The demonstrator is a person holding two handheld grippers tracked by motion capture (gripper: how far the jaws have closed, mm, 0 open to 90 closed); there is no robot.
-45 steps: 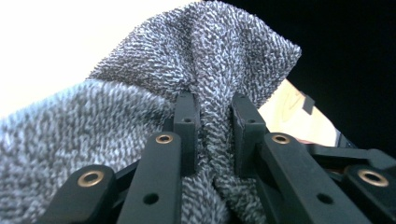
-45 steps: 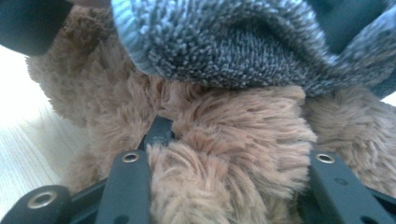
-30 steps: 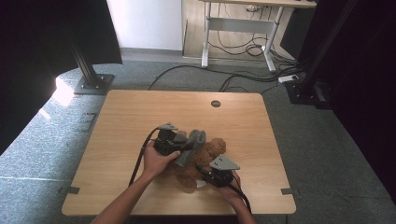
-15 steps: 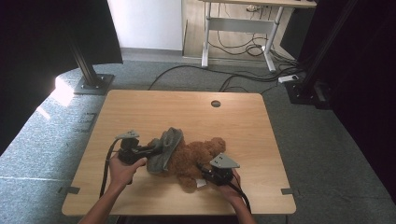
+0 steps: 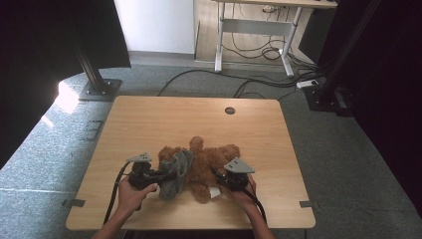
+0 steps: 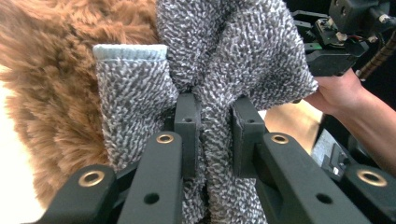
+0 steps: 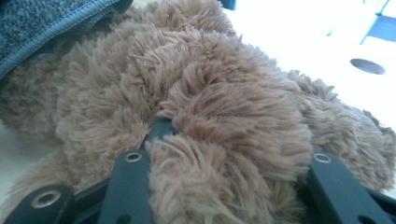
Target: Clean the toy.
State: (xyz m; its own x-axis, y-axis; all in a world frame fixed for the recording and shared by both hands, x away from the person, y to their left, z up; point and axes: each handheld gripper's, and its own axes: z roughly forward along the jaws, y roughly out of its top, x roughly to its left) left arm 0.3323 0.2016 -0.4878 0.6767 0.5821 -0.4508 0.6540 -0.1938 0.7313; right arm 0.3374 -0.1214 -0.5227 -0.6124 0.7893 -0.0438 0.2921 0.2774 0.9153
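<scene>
Grey knitted garment point(image 6: 233, 70) sits pinched between the left jaws, while the right jaws clamp the teddy bear point(image 7: 210, 107).

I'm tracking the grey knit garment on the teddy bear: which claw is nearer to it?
Left. The left claw is clamped on the grey knit garment at the teddy bear's left side. The right claw grips the bear's fur on the opposite side, apart from the garment.

The far half of the wooden table point(image 5: 149, 119) lies bare, open to either hand. Near the front edge the brown teddy bear point(image 5: 209, 164) and grey knitted cloth point(image 5: 175, 172) block the middle — both grippers flank them closely.
</scene>
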